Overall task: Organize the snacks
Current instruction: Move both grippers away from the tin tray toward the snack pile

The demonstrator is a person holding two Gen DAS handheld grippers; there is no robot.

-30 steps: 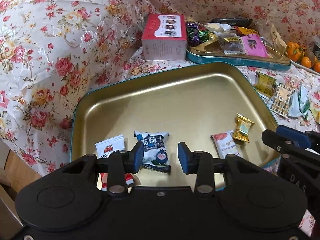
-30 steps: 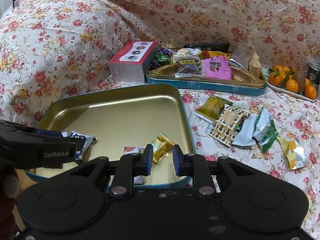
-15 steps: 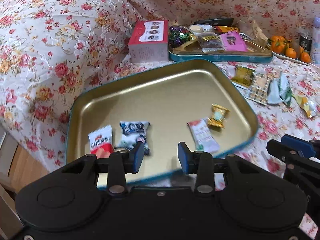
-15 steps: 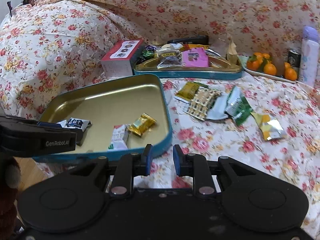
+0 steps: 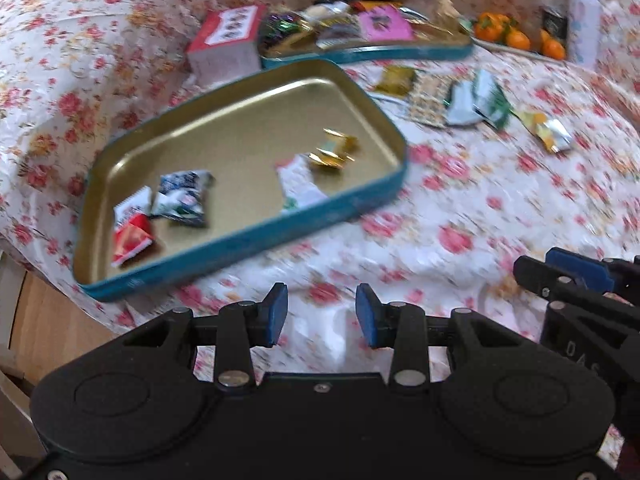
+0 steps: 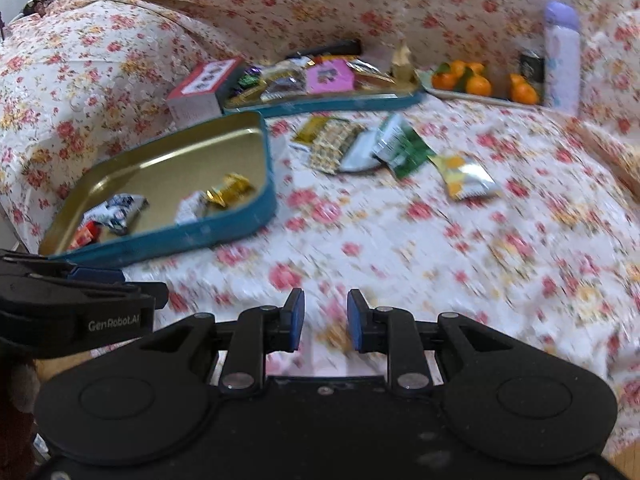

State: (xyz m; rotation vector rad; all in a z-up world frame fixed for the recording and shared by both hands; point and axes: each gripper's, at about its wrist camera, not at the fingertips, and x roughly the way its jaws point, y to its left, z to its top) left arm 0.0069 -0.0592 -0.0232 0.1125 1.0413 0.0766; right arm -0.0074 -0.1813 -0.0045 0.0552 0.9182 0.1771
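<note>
A teal tin tray [image 5: 240, 248] with a gold inside lies on the flowered cloth, up and left of both grippers. In it are a red-white packet [image 5: 132, 228], a blue-white packet [image 5: 184, 198], a white packet [image 5: 300, 188] and a gold candy [image 5: 332, 152]. Several loose snack packets [image 6: 360, 144] and a yellow one [image 6: 464, 176] lie on the cloth to the tray's right. My left gripper [image 5: 322, 314] is open and empty over bare cloth. My right gripper [image 6: 325, 318], beside it on the right, has only a narrow gap between its pads, and nothing is between them.
A second teal tray [image 6: 320, 104] heaped with snacks and a red-white box [image 6: 200, 88] stand behind the first tray. A plate of oranges [image 6: 476, 80] and a lilac bottle [image 6: 562, 52] are at the back right. The cloth's edge drops to a wooden floor [image 5: 52, 320] at the lower left.
Both grippers have drawn back and to the right, off the tray and over the bare cloth. The tray's contents have stayed where they were. The picture is blurred by the motion.
</note>
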